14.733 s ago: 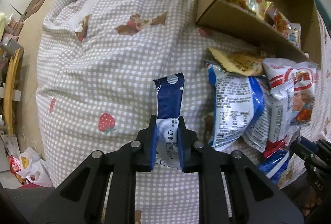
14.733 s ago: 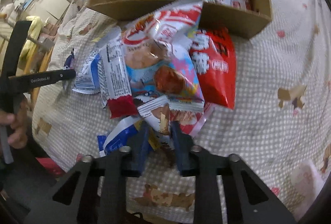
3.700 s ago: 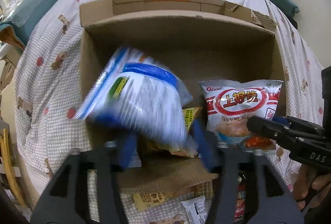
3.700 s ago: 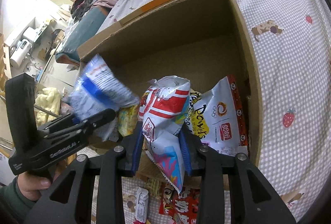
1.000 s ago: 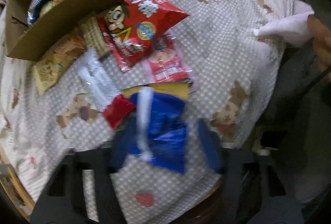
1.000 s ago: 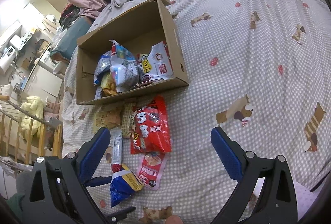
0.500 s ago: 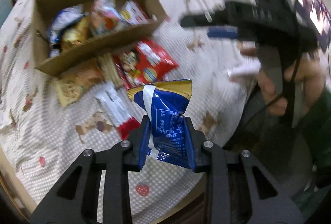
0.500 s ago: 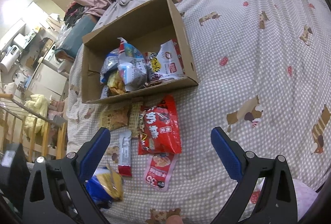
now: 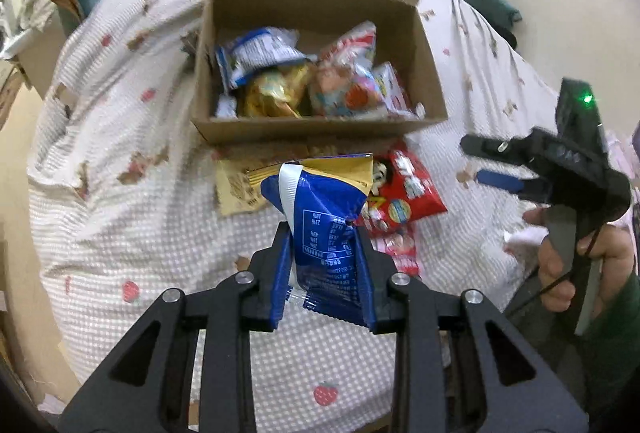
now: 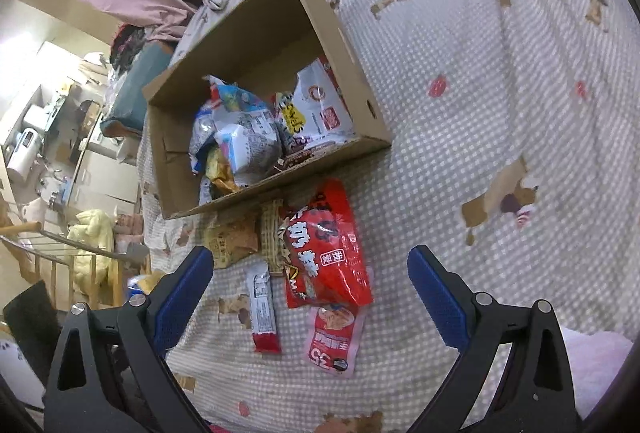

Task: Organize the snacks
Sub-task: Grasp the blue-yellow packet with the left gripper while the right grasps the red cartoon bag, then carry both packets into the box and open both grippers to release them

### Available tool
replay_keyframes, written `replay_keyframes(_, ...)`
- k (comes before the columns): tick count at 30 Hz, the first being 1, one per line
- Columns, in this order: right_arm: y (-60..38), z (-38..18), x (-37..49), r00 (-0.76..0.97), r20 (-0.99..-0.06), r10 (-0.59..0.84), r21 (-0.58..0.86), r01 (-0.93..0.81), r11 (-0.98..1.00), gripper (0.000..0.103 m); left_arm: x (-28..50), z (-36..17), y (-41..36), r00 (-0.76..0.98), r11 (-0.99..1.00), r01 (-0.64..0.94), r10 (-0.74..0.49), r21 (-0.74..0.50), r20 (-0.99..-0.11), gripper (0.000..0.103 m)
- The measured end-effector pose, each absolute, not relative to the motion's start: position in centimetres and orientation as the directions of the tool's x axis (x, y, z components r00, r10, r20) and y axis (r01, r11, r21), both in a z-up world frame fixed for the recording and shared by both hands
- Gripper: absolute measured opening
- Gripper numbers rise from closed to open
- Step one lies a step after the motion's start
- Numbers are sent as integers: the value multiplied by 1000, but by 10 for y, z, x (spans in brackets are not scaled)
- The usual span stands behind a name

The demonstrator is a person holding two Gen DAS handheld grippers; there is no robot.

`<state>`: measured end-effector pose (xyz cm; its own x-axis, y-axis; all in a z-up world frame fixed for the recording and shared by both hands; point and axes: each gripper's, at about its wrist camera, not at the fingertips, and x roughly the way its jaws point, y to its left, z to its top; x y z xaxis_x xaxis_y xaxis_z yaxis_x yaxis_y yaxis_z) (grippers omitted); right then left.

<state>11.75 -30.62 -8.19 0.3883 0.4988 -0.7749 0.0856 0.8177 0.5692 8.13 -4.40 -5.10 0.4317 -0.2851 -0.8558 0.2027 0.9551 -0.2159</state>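
My left gripper [image 9: 322, 233] is shut on a blue snack packet [image 9: 320, 201] with a yellow top and holds it upright above the bed, short of the cardboard box [image 9: 320, 131]. Several snack bags lie in the box [image 10: 280, 189]. In front of it on the blanket lie a red bag [image 10: 324, 245], a small pink packet [image 10: 334, 337], a white bar with a red end [image 10: 262, 307] and a tan cracker packet [image 10: 232, 237]. My right gripper [image 10: 310, 257] hangs wide open above these loose snacks, holding nothing. The same right gripper [image 9: 488, 163] shows at the right of the left wrist view.
A checked blanket [image 9: 120, 233] with strawberry and bear prints covers the bed. A person's hand [image 9: 580, 253] holds the right gripper past the bed's near edge. A wooden rail [image 10: 60, 245] and household clutter stand to the left of the bed.
The left gripper's jaws have shut on the blue packet, lifted it off the blanket and turned to face the box. The right gripper has sunk slightly toward the loose snacks, still open.
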Motion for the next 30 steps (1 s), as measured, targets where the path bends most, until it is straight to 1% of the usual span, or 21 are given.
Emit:
replay_keyframes(4,-288,-101,132,313,-843,437,487,97,868,100,87,-55,-43,429,959,183,-277,-217,-860,25)
replay_keyframes(5,-281,-109,136,285,-871,401,443,99,891,99,87,-54,-43,425,959,181,-275,-217,-862,25)
replay_keyframes(7,-269,-119,142,239,-909,342,367,69,928,96,88,-58,-42,410,961,171,-270,-217,-871,25)
replay_keyframes(8,-259,-126,145,209,-921,328,343,40,938,91,89,-61,-40,400,961,165,-270,-221,-876,25)
replay_keyframes(10,-248,-133,147,182,-928,326,332,5,943,87,90,-64,-39,387,960,157,-274,-230,-880,26)
replay_keyframes(12,-239,-136,148,173,-930,325,325,-30,945,74,90,-65,-38,384,961,149,-273,-233,-882,26)
replay_keyframes(13,-238,-135,148,176,-928,327,326,-38,945,70,91,-65,-37,383,961,147,-274,-235,-882,26)
replay_keyframes(14,-237,-135,148,179,-928,328,326,-41,945,61,91,-66,-37,381,960,143,-277,-240,-882,26)
replay_keyframes(15,-237,-134,147,181,-928,326,324,-44,945,54,92,-66,-37,379,959,141,-280,-244,-882,26)
replay_keyframes(16,-237,-133,146,187,-927,324,322,-46,946,53,92,-67,-37,375,959,139,-282,-248,-883,26)
replay_keyframes(17,-239,-130,145,196,-927,318,314,-56,948,49,93,-67,-37,374,959,135,-283,-250,-883,26)
replay_keyframes(18,-239,-128,143,200,-925,322,315,-65,947,41,93,-67,-36,374,959,130,-284,-253,-883,26)
replay_keyframes(21,-239,-121,138,210,-913,349,337,-91,937,32,94,-68,-34,380,961,119,-277,-250,-882,26)
replay_keyframes(24,-243,-115,132,219,-903,371,356,-105,929,27,94,-71,-31,380,964,105,-264,-243,-886,26)
replay_keyframes(30,-267,-96,110,248,-884,396,380,-109,918,26,94,-77,-25,376,971,74,-237,-226,-896,26)
